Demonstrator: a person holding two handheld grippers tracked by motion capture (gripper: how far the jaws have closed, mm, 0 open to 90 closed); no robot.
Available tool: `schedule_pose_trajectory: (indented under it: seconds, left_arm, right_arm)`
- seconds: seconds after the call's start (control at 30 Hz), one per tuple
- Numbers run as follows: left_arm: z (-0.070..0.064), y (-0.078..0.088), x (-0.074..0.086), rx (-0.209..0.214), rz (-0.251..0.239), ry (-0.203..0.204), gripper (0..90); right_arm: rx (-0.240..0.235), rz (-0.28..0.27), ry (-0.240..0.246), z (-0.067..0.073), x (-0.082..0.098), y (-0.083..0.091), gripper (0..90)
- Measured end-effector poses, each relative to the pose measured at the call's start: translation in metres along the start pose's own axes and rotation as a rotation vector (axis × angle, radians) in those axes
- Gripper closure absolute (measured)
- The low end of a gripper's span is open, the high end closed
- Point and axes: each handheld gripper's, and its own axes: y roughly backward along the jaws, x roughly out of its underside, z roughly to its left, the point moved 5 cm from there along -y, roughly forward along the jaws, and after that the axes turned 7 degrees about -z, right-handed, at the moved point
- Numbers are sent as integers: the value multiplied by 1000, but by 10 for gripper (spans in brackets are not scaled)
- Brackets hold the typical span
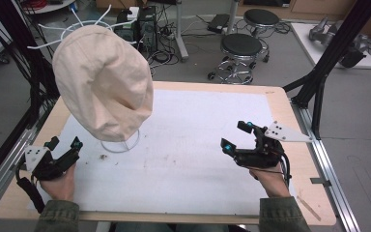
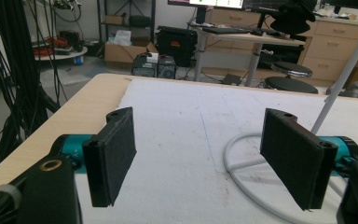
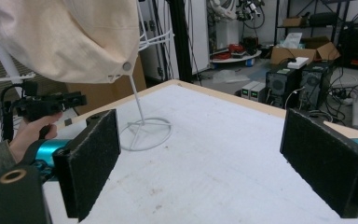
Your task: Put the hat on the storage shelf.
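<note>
A cream cloth hat (image 1: 104, 82) hangs on a white wire stand (image 1: 121, 144) at the table's left; the right gripper view has the hat (image 3: 70, 37) at upper left above the stand's ring base (image 3: 144, 133). My left gripper (image 1: 65, 145) rests near the table's front left, open and holding nothing, just left of the stand's base. In the left gripper view the gripper (image 2: 205, 158) points past the ring base (image 2: 249, 161). My right gripper (image 1: 235, 136) stands open and holding nothing at the right, aimed at the hat; its own view (image 3: 214, 163) shows the jaws wide apart.
A white mat (image 1: 188, 145) covers the wooden table (image 1: 280, 96). Black frame posts (image 1: 326, 63) rise at the right edge and cables hang at the left. Stools (image 1: 241, 48), computers and boxes stand on the floor beyond the far edge.
</note>
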Motion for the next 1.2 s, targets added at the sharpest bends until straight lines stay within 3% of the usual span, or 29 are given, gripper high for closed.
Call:
schedule_pose_trajectory:
  seconds: [0.73, 0.97, 1.07, 1.2]
  left_arm:
    - [0, 0, 0, -3, -1, -2, 266]
    - [0, 0, 0, -4, -2, 0, 266]
    - [0, 0, 0, -5, -1, 0, 266]
    - [0, 0, 1, -4, 0, 0, 266]
  right_arm:
    - [117, 25, -41, -25, 51, 30, 112]
    - [178, 45, -67, -39, 70, 39, 112]
    - [235, 48, -84, -46, 76, 46, 112]
    - [351, 42, -75, -58, 84, 56, 112]
